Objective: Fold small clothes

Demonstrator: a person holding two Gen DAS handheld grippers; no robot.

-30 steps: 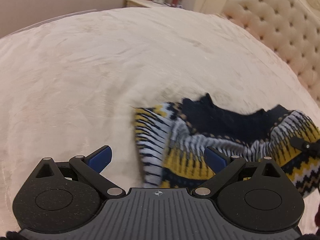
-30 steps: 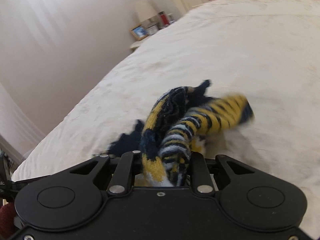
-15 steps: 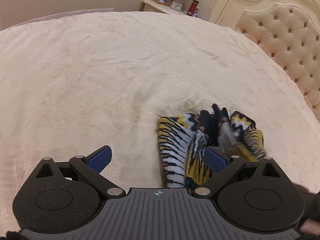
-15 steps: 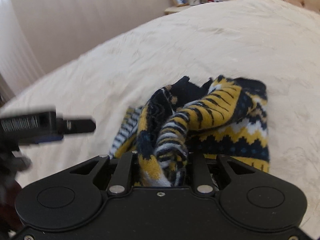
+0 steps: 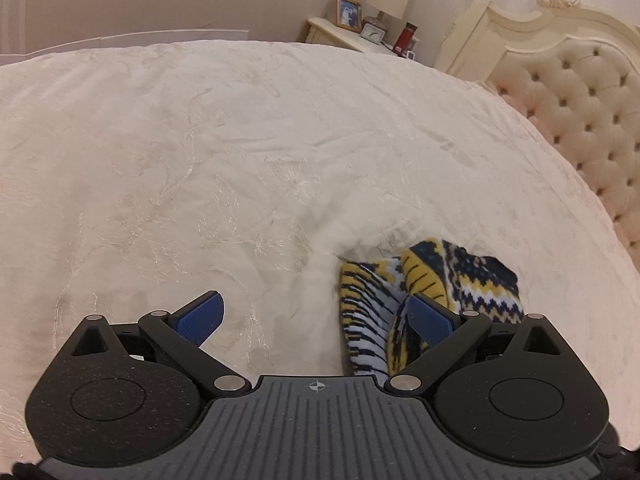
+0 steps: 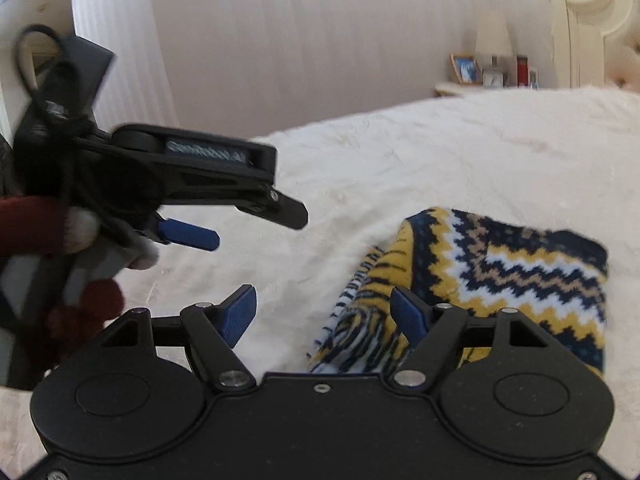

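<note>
Sweater (image 6: 500, 276) sits folded on the bed (image 5: 240, 160), both grippers' jaws open and empty — left gripper (image 5: 316, 312), right gripper (image 6: 324, 312) — probably just needs tidying next.

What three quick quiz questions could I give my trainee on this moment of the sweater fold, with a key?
1. True or false: the right gripper is clamped on the knitted sweater.
2. What does the sweater lie on? A) a wooden floor B) the cream bedspread C) a chair
3. Fill in: in the left wrist view, the sweater lies toward the ____ side of the left gripper.

Key
1. False: its jaws stand open, with no cloth pinched between them.
2. B.
3. Right; the jaws there are open too, and hold nothing.
</note>
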